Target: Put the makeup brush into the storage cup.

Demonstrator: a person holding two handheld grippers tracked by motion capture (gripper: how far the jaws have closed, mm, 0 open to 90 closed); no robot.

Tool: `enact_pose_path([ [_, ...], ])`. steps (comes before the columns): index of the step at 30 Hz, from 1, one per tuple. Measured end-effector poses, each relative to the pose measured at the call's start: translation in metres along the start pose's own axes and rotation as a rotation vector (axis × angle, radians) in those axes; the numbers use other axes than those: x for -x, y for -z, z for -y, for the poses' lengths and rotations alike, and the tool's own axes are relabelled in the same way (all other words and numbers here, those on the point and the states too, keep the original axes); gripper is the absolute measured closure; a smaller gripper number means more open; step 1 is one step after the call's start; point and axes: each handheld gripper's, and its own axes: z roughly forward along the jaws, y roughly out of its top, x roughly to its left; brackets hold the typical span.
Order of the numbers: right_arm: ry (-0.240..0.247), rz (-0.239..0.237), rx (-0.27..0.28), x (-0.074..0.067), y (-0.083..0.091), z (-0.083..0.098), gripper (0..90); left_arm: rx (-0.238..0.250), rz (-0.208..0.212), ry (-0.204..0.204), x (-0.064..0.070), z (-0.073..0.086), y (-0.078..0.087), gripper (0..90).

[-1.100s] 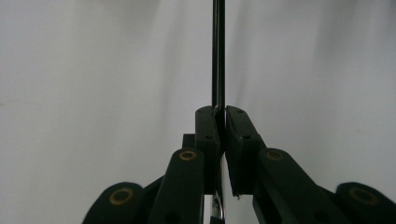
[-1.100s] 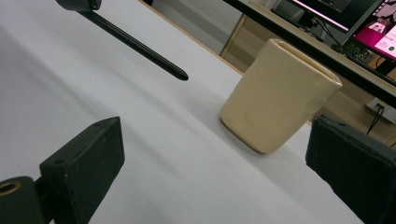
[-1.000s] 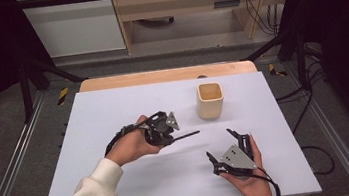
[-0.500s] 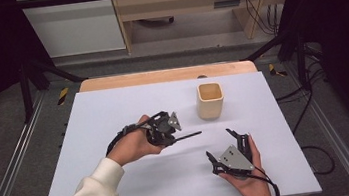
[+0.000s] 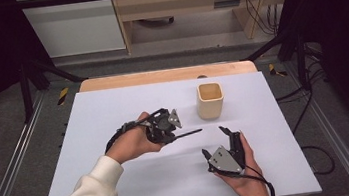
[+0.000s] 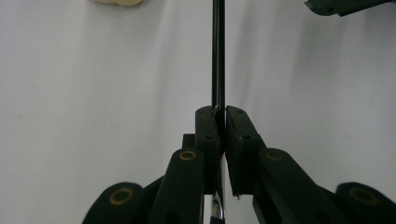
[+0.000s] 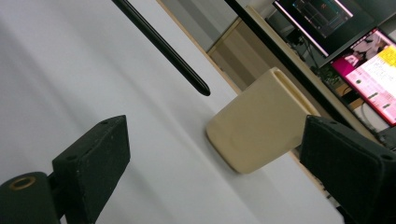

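Note:
My left gripper (image 5: pixel 173 137) hovers over the middle of the white table (image 5: pixel 113 110), shut on a thin black pen (image 5: pixel 189 133) that sticks out to the right. In the left gripper view the jaws (image 6: pixel 220 114) pinch the pen (image 6: pixel 218 56), which runs straight ahead. A beige square cup (image 5: pixel 210 100) stands upright just beyond the pen's tip. My right gripper (image 5: pixel 214 141) rests near the front right, open and holding nothing. Its view has the pen tip (image 7: pixel 163 46) above and the cup (image 7: pixel 254 130) beyond the gripper (image 7: pixel 215 140).
The table's wooden far edge (image 5: pixel 167 75) runs behind the cup. Metal rails (image 5: pixel 14 163) flank the table on both sides. Screens (image 7: pixel 355 37) glow beyond the table in the right gripper view. A tip of the right gripper (image 6: pixel 345 4) reaches into the left gripper view's top right.

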Motion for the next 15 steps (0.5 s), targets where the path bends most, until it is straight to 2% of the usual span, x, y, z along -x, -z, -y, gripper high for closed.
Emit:
enact_pose_path([
  [1,0.0,0.0,0.0,0.0,0.0,0.0,8.7,0.0,0.0,0.0,0.0,0.0,0.0,84.1],
  [2,0.058,0.01,-0.011,-0.001,-0.001,-0.003,8.9,0.002,0.0,0.0,0.0,-0.001,0.002,84.1],
  [3,0.058,0.01,-0.011,-0.001,-0.001,-0.003,8.9,0.002,0.0,0.0,0.0,-0.001,0.002,84.1],
  [4,0.079,0.015,-0.014,-0.002,-0.002,-0.004,9.1,0.004,-0.003,-0.002,-0.001,-0.001,0.002,84.1],
  [5,0.144,0.025,-0.028,-0.004,-0.004,-0.006,9.3,0.003,-0.002,0.0,-0.001,-0.001,0.003,84.1],
  [6,0.144,0.025,-0.028,-0.004,-0.004,-0.006,9.3,0.003,-0.002,0.0,-0.001,-0.001,0.003,84.1],
  [7,0.19,0.022,-0.037,-0.007,-0.006,-0.008,10.1,0.002,-0.003,-0.002,-0.001,-0.001,0.003,84.1],
  [8,0.19,0.022,-0.037,-0.007,-0.006,-0.008,10.1,0.002,-0.003,-0.002,-0.001,-0.001,0.003,84.1],
  [9,0.22,0.022,-0.039,-0.009,-0.007,-0.01,10.7,0.003,-0.002,-0.002,0.0,-0.001,0.003,84.1],
  [11,0.245,0.022,-0.042,-0.011,-0.007,-0.012,10.8,0.003,-0.003,-0.001,0.0,-0.001,0.003,84.1],
  [15,0.273,0.027,-0.046,-0.012,-0.008,-0.016,10.9,0.002,-0.001,0.003,-0.001,0.0,0.004,84.1],
])
